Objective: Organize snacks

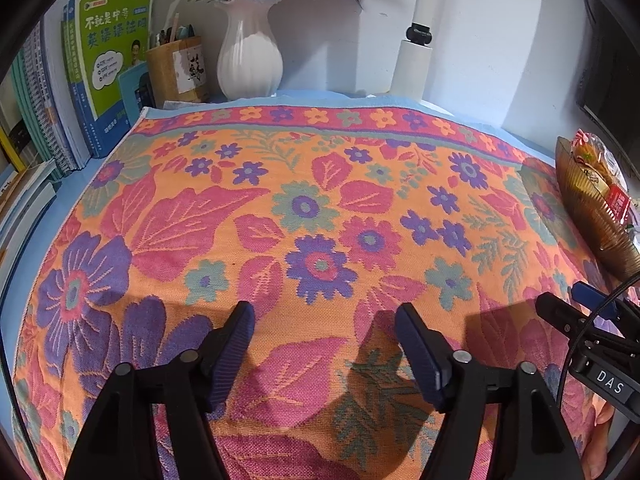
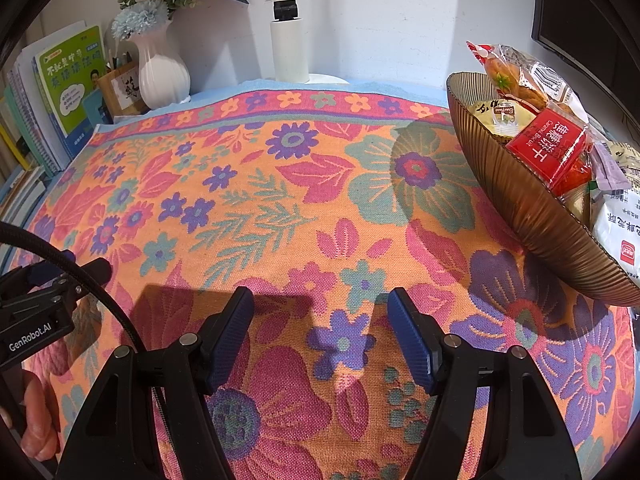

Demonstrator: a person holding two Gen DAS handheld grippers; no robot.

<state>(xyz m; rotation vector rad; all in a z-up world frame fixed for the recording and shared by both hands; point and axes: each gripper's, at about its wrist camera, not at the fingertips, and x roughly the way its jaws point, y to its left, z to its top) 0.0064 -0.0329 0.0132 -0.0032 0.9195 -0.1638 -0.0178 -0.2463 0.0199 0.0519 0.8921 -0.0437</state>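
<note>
Both tongs — left gripper (image 1: 325, 322), right gripper (image 2: 320, 308) — hung wide apart, empty, over the floral cloth (image 2: 256, 200); far right, the red biscuit packet (image 2: 550, 152) lay slanted in the ribbed bowl (image 2: 520, 208).

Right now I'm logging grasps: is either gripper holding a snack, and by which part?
Nothing is held. The left gripper and right gripper are both open over the floral cloth.

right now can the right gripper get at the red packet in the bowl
Probably yes. The right gripper is open and empty, the red packet lies on top in the bowl, and only bare cloth lies between.
</note>
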